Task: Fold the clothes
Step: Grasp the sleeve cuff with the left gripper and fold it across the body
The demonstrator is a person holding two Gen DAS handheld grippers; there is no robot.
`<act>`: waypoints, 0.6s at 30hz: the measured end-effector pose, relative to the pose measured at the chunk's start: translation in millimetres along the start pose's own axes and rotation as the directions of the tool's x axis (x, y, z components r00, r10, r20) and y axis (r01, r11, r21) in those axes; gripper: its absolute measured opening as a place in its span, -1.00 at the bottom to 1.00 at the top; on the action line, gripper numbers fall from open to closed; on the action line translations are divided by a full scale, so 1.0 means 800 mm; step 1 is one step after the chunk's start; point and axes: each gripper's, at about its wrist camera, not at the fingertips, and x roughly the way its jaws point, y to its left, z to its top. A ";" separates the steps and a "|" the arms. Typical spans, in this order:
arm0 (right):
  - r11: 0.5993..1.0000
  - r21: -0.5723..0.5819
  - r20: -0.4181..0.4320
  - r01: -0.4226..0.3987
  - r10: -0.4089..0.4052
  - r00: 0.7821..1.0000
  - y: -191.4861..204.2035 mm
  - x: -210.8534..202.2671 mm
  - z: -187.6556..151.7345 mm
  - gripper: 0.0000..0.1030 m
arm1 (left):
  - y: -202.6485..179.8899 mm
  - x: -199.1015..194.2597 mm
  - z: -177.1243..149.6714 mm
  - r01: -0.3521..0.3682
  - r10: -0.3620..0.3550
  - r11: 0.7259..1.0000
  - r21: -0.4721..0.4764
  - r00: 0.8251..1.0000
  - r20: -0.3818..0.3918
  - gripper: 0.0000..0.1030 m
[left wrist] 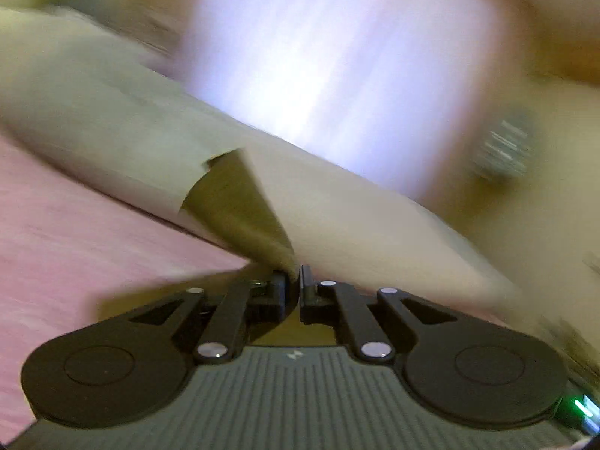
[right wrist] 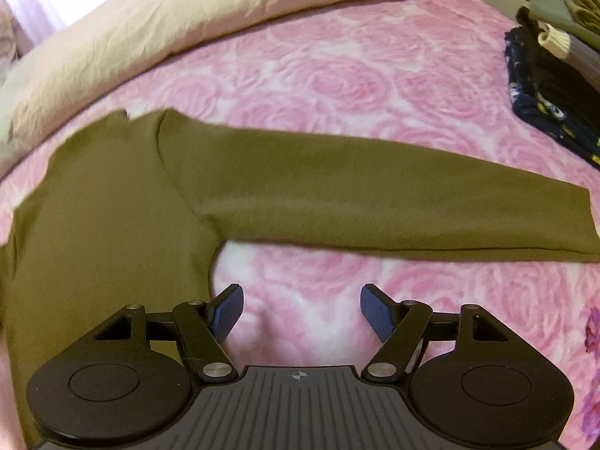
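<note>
Jaws of the left gripper [left wrist: 294, 281] pinched a corner of the shirt [right wrist: 112, 225] on the bed [right wrist: 337, 86]; the right gripper [right wrist: 300, 309] gaped beside the shirt's sleeve [right wrist: 375, 195]. Such a thin pinch could slip, spoiling the fold.

Plenty of open pink blanket [right wrist: 318, 75] between the olive shirt's sleeve [right wrist: 375, 195] and the beige pillow [right wrist: 168, 26]. Only clutter is the clothes pile [right wrist: 543, 75] far right, hemming that side in.

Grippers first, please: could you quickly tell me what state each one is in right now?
Left gripper: jaws shut on a fold of the olive garment.
Right gripper: jaws open, holding nothing, above the pink blanket.
</note>
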 end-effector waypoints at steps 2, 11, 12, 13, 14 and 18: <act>1.000 0.008 0.025 -0.020 0.020 0.999 -0.001 -0.001 0.001 0.41 | -0.022 0.028 -0.034 0.037 -0.034 0.999 0.024 0.993 -0.117 -0.37; 0.919 0.257 0.052 -0.298 0.295 0.954 -0.007 0.022 0.001 0.40 | -0.024 0.045 -0.121 -0.039 0.084 0.993 0.115 0.908 -0.411 -0.32; 0.887 0.304 0.056 -0.348 0.348 0.936 -0.007 0.026 0.000 0.40 | -0.015 0.036 -0.119 -0.071 0.120 0.989 0.132 0.903 -0.412 -0.32; 0.849 0.350 0.061 -0.396 0.401 0.914 -0.007 0.030 0.000 0.40 | -0.002 0.027 -0.115 -0.106 0.161 0.982 0.154 0.898 -0.409 -0.30; 0.809 0.391 0.070 -0.439 0.449 0.891 -0.005 0.035 0.000 0.40 | 0.008 0.019 -0.112 -0.143 0.204 0.974 0.176 0.892 -0.403 -0.28; 0.710 0.473 0.093 -0.521 0.548 0.831 0.022 0.063 0.005 0.39 | 0.051 -0.003 -0.096 -0.282 0.356 0.929 0.240 0.859 -0.367 -0.25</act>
